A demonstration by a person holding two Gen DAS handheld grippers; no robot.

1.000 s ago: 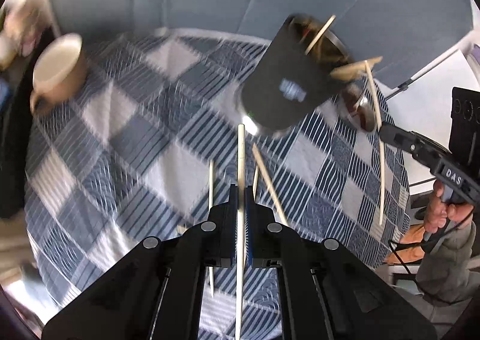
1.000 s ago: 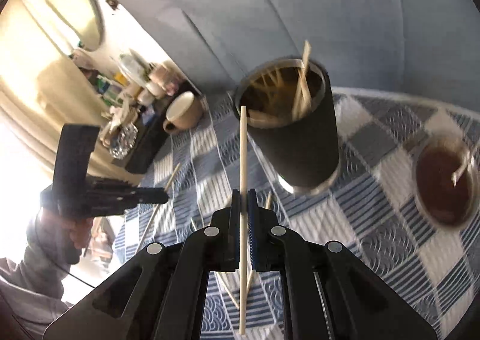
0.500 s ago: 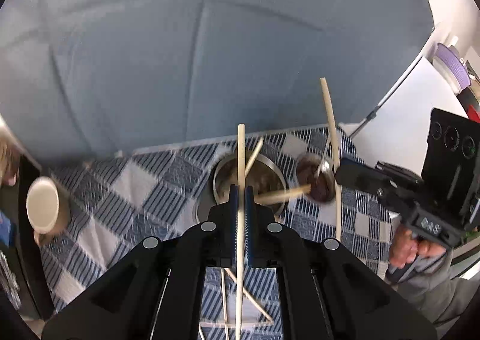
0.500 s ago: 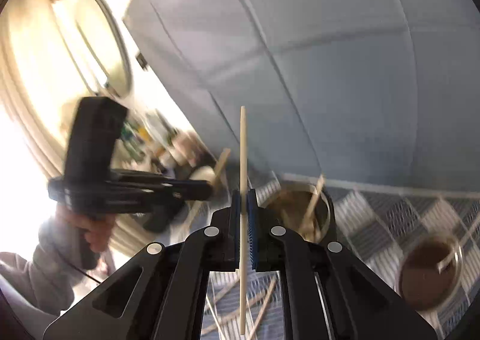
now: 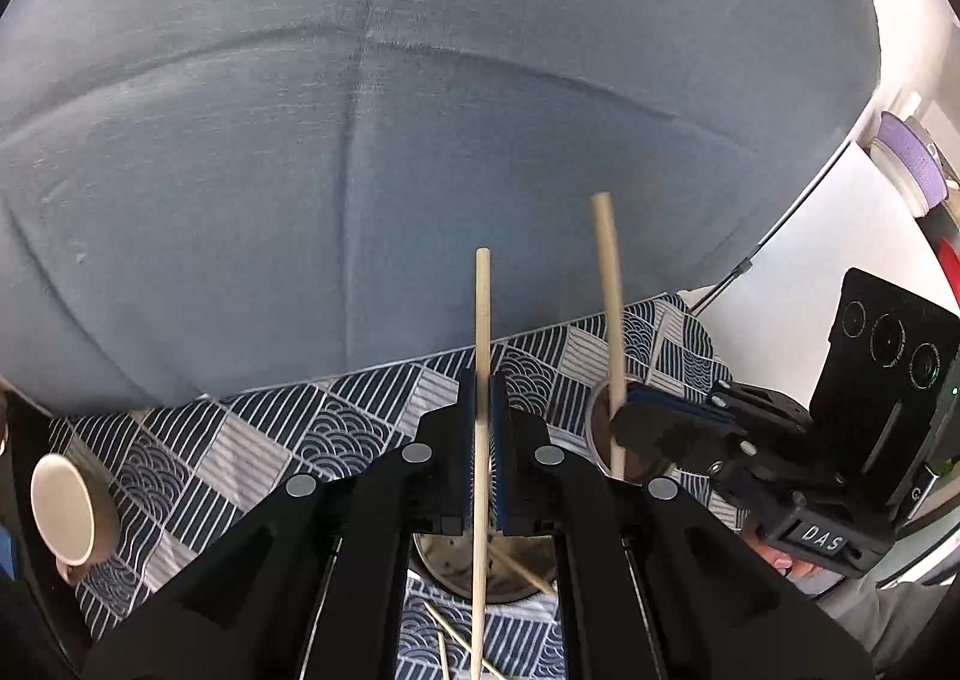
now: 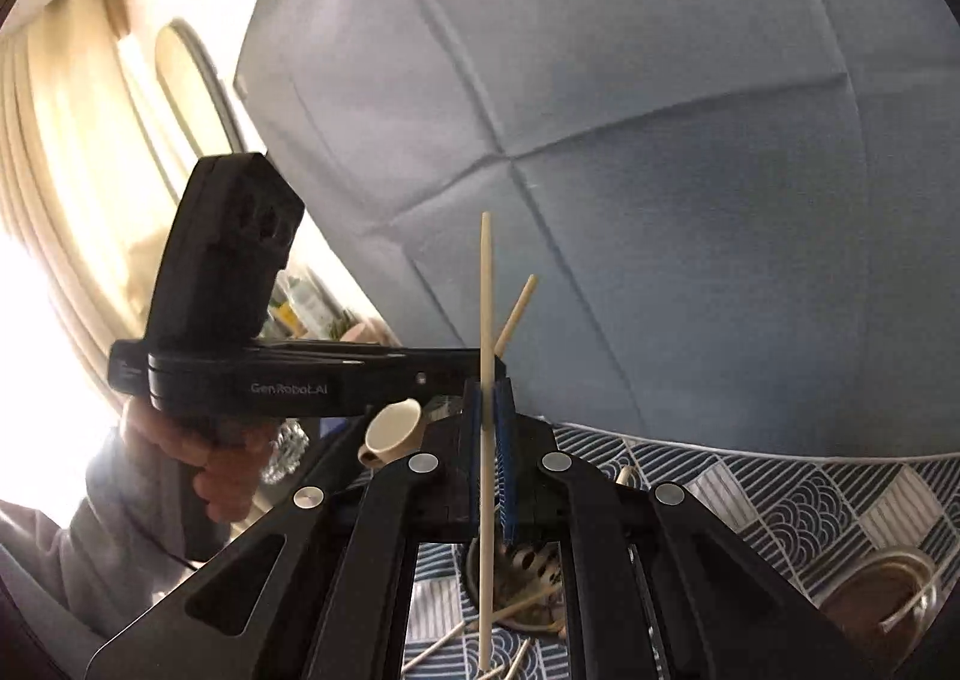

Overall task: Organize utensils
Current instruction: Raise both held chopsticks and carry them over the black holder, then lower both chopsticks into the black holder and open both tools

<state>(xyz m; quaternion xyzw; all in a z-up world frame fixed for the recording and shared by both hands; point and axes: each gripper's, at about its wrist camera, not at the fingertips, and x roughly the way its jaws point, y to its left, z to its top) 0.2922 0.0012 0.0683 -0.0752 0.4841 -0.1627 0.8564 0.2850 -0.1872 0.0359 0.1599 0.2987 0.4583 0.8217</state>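
My left gripper is shut on a wooden chopstick held upright above the metal utensil holder, whose rim shows below the fingers. My right gripper is shut on a second chopstick, also upright, over the same holder. In the left wrist view the right gripper and its chopstick are just to the right. In the right wrist view the left gripper and its chopstick are close on the left. Loose chopsticks lie on the cloth.
A blue patterned tablecloth covers the table, with a blue cushion behind. A beige mug stands at the left. A small bowl of brown sauce sits at the right of the holder.
Both grippers rose and tilted up with their chopsticks; the holder moved from ahead to beneath the fingers. The two grippers came closer together.
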